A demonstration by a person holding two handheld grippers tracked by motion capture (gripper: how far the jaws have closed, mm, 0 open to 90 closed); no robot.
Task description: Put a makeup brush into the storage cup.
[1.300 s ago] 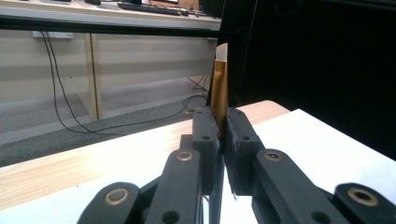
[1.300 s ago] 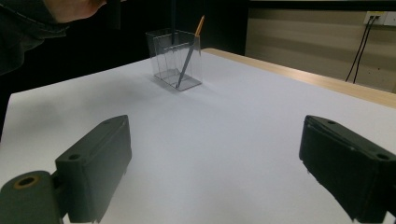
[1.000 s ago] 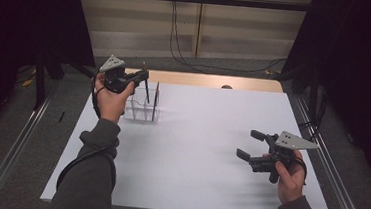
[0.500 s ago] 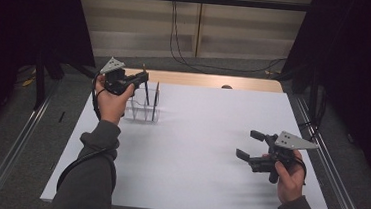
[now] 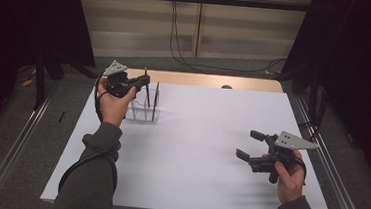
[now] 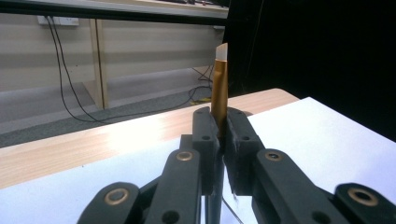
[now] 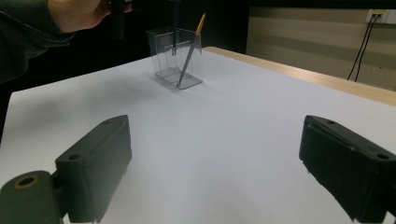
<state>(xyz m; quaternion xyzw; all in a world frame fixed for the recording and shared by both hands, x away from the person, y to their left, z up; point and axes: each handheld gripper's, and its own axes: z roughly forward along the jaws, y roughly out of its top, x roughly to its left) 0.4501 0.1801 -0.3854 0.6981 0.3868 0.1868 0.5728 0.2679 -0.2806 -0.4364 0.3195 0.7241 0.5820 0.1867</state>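
At the far left corner of the white worktop [image 5: 195, 150], the left tool [image 5: 142, 82] is clenched on a slim makeup brush with a gold ferrule and pale angled tip [image 6: 219, 88], holding it upright above a clear, square-sided plastic holder [image 5: 142, 112]. Over the past second the high view shows almost no change: the left hand [image 5: 112, 101] stays poised over the holder and the brush has neither dropped nor lifted noticeably. That pause suggests the work sits at the hand-over point between tool and holder, with the brush's lower end in or just above a compartment; which of the two cannot be told from these pictures.

In the left gripper view the brush rises straight between the two black jaws, its ferrule bright and its tip cut on a slant, the dark handle running down out of sight. A second dark-handled brush with a gold upper end [image 7: 189, 51] leans at a tilt inside the holder, seen from the right gripper view.

Near the right edge of the worktop, the right tool [image 5: 247, 145] rests released, jaws spread wide and holding nothing, well apart from the holder.
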